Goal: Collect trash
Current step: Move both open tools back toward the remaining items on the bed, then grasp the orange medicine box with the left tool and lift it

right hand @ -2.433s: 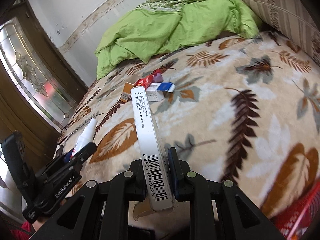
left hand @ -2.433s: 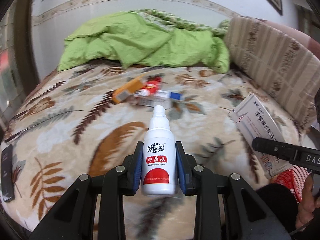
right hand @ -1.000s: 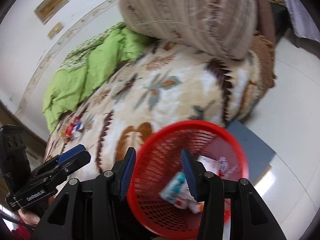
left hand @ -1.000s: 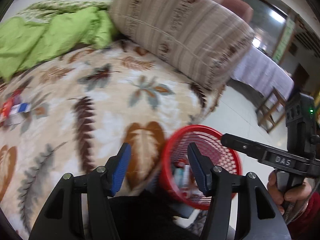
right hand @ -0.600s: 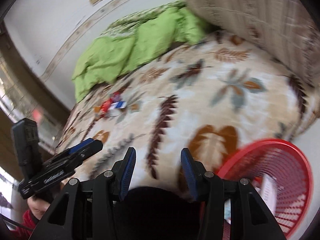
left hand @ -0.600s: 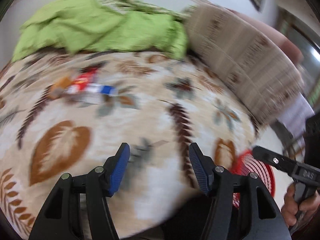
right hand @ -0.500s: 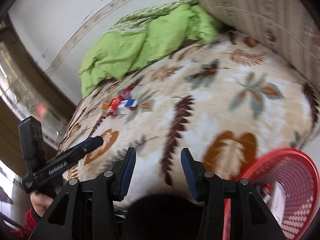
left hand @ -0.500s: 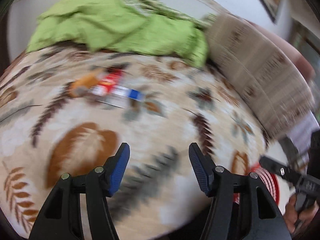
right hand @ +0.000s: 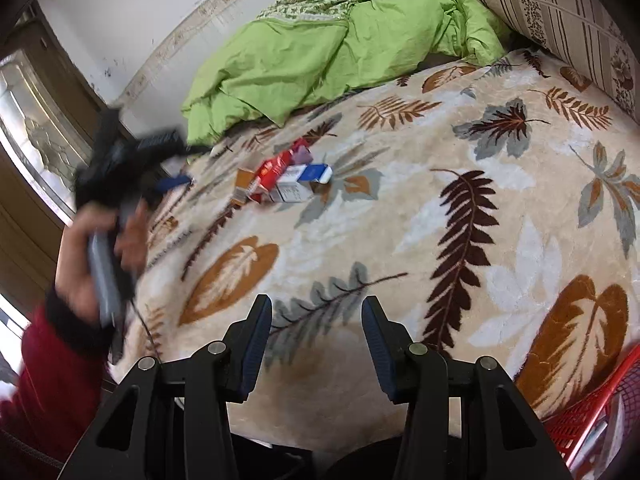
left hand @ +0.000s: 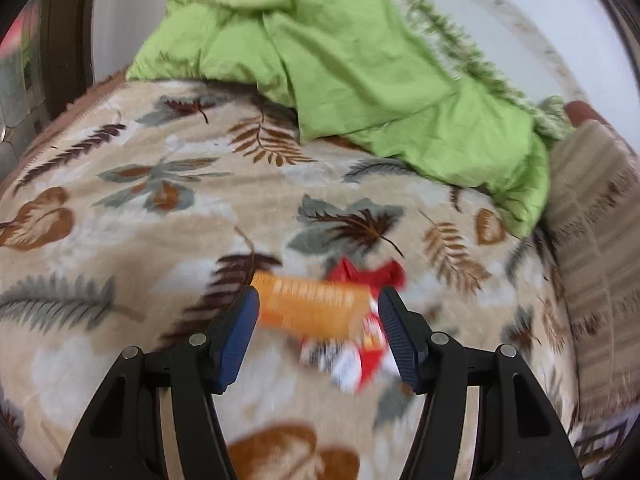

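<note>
A small heap of trash lies on the leaf-patterned blanket (left hand: 120, 216): an orange box (left hand: 312, 310), a red wrapper (left hand: 368, 276) and a red-and-white pack (left hand: 360, 360). My left gripper (left hand: 318, 320) is open, its jaws on either side of the orange box, just above it. In the right wrist view the same heap (right hand: 284, 180) lies mid-bed, with the left gripper (right hand: 168, 160) blurred beside it. My right gripper (right hand: 316, 340) is open and empty over the bed's near edge. A red mesh basket (right hand: 592, 412) shows at the lower right.
A crumpled green quilt (left hand: 360, 64) lies at the back of the bed against the wall. A striped brown pillow (right hand: 560, 4) stands along the right side. A wooden glass-fronted cabinet (right hand: 36, 128) stands left of the bed.
Both grippers dropped their items, the bottle and the box, in the red basket and opened. The left gripper then swung back across the bed to the trash heap. The right gripper drew back from the basket.
</note>
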